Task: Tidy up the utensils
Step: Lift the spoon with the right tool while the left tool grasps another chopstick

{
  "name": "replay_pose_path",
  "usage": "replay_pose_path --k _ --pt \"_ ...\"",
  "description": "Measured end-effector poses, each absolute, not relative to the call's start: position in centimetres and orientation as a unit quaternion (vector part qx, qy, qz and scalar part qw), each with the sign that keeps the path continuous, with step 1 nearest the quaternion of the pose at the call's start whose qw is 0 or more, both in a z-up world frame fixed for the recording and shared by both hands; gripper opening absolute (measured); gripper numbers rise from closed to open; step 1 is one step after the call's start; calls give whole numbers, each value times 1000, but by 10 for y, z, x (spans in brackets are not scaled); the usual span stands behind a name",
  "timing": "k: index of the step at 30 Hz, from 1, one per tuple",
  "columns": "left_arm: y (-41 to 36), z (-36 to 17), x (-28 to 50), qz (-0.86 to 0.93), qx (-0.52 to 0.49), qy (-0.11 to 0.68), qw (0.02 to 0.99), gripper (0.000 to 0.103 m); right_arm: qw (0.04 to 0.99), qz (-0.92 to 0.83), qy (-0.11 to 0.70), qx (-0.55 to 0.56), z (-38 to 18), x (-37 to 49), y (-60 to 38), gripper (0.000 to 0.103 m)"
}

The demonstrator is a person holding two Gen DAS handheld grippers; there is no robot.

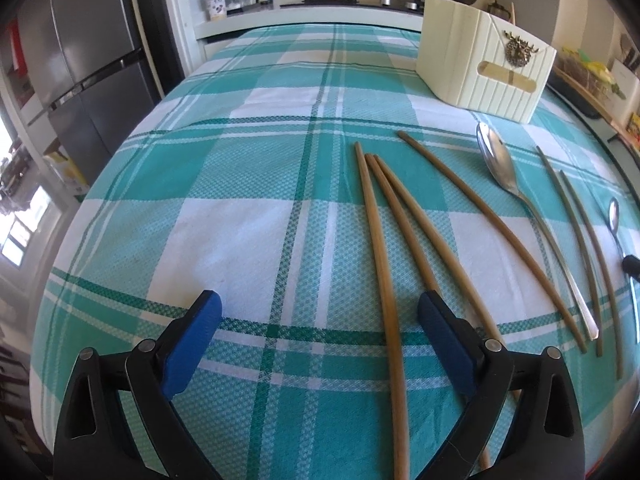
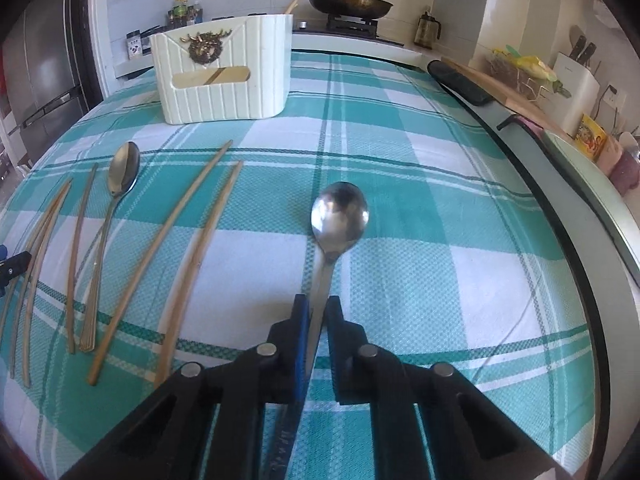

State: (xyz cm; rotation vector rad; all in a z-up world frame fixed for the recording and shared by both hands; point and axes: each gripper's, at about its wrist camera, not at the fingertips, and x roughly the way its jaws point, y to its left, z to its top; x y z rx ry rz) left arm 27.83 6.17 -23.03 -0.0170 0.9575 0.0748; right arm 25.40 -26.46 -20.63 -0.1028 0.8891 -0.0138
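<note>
**Inspector:** Report the tongs, nearest first.

**Operator:** My right gripper (image 2: pixel 317 312) is clenched on the handle of a steel spoon (image 2: pixel 339 216); the bowl points away from me over the checked tablecloth (image 2: pixel 440 208). I cannot tell whether the bowl rests on the cloth or is just clear of it. My left gripper (image 1: pixel 320 316) is released, jaws wide, straddling the near end of one wooden chopstick (image 1: pixel 382 280).

**Inspector:** Handling?

**Operator:** I judge the spoon stiff, light and slick, so a pinch on the flat handle may let it swivel; I would hold nearer the neck. The chopsticks look light, rigid and prone to roll; take them mid-length. A second spoon (image 2: pixel 122 172) lies among them.

**Inspector:** Destination? Any writing?

**Operator:** A cream ribbed utensil holder (image 2: pixel 224 80) stands at the far side of the cloth, well apart from the utensils, with chopsticks already inside. It bears a brass ornament. Some marking on the spoon handle is unreadable, as are the jar labels.
</note>
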Motion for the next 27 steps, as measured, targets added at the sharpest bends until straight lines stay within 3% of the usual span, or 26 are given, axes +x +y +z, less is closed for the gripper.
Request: replay_pose_path --k 12,13,18,27 --pt "66 -232 291 42 -18 484 874 103 893 -114 436 -8 -206 237 -334 9" --pt "66 -232 291 41 -18 483 874 103 894 -114 434 -1 -206 236 -338 10" --pt "66 -233 288 39 -18 472 880 103 899 -109 424 17 -207 236 -346 35" --pt "69 -233 308 11 -9 493 870 103 900 -93 425 15 -208 240 -348 41"
